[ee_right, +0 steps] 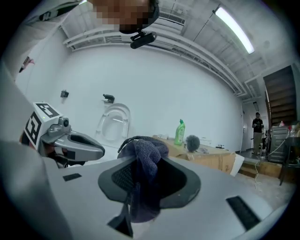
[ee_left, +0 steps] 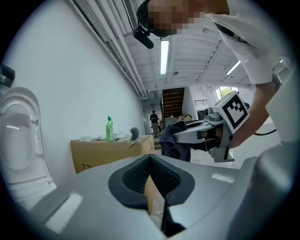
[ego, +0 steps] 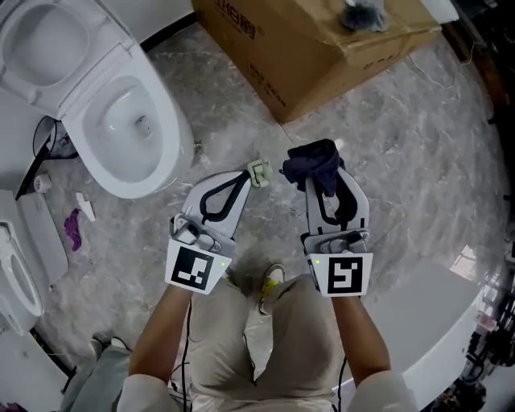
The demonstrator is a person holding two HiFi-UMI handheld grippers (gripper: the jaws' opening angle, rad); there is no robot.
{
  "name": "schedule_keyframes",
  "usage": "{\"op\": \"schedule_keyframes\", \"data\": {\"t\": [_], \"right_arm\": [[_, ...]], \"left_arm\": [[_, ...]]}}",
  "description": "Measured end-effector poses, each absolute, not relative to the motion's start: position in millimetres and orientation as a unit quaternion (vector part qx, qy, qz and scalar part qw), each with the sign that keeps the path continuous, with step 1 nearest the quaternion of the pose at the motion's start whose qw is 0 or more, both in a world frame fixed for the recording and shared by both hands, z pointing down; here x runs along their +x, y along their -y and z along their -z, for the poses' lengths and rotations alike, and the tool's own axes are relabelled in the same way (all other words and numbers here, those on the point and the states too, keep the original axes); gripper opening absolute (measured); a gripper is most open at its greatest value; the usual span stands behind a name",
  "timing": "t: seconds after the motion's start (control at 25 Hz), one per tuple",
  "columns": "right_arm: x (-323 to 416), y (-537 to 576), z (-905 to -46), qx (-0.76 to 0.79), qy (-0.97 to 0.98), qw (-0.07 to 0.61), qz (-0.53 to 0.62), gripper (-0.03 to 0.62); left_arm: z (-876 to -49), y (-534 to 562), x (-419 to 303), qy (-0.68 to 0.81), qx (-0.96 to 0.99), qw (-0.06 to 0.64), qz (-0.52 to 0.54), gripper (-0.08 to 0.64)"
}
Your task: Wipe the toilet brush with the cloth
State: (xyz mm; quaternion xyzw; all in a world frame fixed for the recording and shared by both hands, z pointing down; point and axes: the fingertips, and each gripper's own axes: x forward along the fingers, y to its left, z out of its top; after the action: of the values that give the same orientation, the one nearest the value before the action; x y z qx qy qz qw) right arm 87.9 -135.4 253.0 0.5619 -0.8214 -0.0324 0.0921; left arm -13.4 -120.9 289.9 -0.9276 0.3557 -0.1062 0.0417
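Your right gripper (ego: 315, 177) is clenched on the dark blue cloth (ego: 312, 159). The cloth bunches over the tips of the jaws and hangs down between them. Your left gripper (ego: 257, 173) sits just beside it at 9 o'clock. Its jaws are pressed together with nothing in them, and their tips are near the cloth but not touching it. Both grippers hang above the grey marbled floor (ego: 402, 161), in front of your knees.

The toilet brush (ego: 362, 12) is well apart from both grippers. Its grey bristly head lies on top of the cardboard box (ego: 306, 56) at 1 o'clock, and a green bottle (ee_right: 179, 132) stands beside it on the box. The white toilet (ego: 121, 129) is at 10 o'clock with its lid raised.
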Motion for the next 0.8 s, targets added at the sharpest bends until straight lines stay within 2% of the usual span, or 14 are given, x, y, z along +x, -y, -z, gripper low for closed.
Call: {"op": "schedule_keyframes", "data": {"t": [0.32,0.48,0.8], "right_arm": [[81,86,-67,0.551,0.83,0.089,0.002,0.121],[86,52,17,0.549,0.831,0.087,-0.004,0.121],[88,-14,143,0.558,0.829,0.037,-0.005,0.107]], "left_arm": [[-103,55,-20,-0.356,-0.925,0.023,0.128,0.002],[-11,27,-24,-0.374,-0.921,0.004,0.105,0.002],[123,-31,-15,-0.355,-0.928,0.049,0.096,0.002]]}}
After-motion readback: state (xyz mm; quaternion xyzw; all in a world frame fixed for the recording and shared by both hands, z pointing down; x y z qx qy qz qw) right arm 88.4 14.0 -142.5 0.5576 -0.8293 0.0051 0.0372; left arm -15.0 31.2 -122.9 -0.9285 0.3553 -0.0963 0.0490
